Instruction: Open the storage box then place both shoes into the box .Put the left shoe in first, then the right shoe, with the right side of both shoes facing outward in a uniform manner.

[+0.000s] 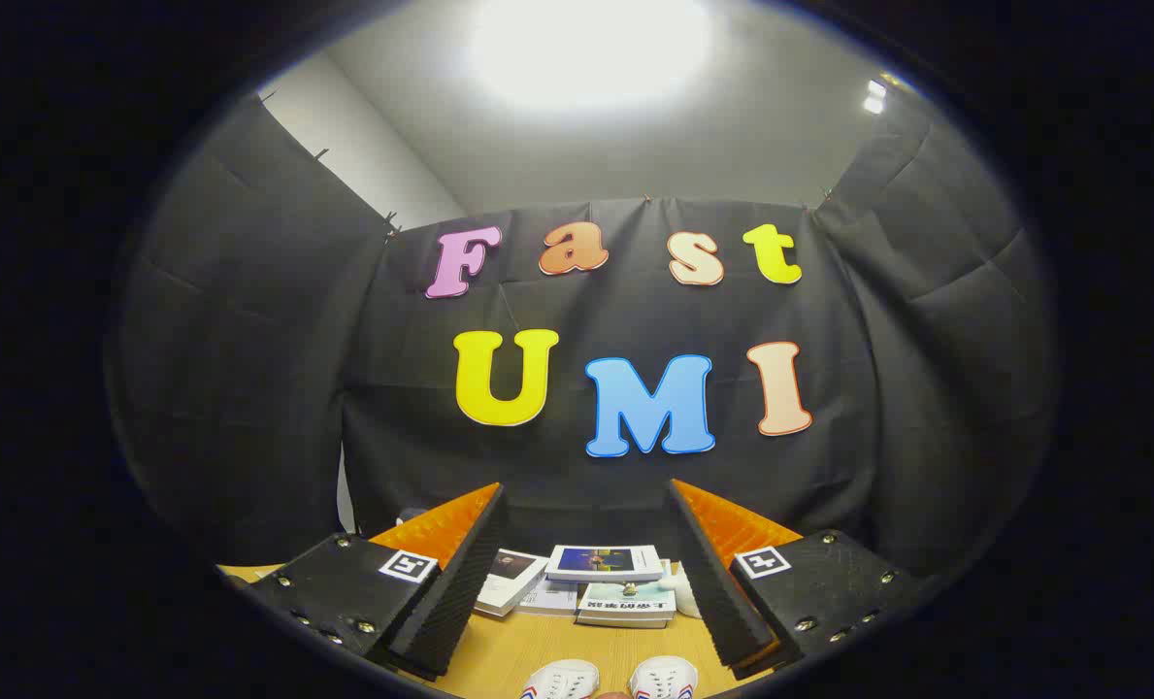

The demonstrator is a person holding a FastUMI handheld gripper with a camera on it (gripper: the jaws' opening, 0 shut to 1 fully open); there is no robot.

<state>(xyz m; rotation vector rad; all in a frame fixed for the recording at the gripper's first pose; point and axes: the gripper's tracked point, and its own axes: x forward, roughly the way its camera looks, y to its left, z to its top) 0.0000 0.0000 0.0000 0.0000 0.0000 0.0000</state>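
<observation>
**Gripper up and level, shoes low in frame, box nowhere yet**

Gripper view: here we are, looking straight out across the table (pixel 528 655). The gripper (pixel 586 573) sits at the bottom centre of the frame with its fingers spread wide and nothing between them — released, gripping no thing at all. The left finger angles in from the lower left, the right finger from the lower right, and the gap between them frames the tabletop.

Down at the very bottom centre, just ahead of the fingers and between them, two white shoes peek in by their toes: one shoe (pixel 560 680) to the left, the other shoe (pixel 664 677) just beside it on the right, close together, toes pointing toward the booth's back. Only the toe caps show, so which is the left shoe I cannot tell for sure from here.

Beyond the shoes, in the lower middle of the frame, lies a loose pile of books (pixel 604 582), several overlapping, some stacked on others. A small white thing sits at the right of the pile, too hidden by the right finger to name.

My read: the task is at its start. The box lid comes first, and the box is not something I can point to here. The next move calls for tipping or turning the gripper to find that box, then getting the open fingers on its lid before any shoe is touched.
</observation>
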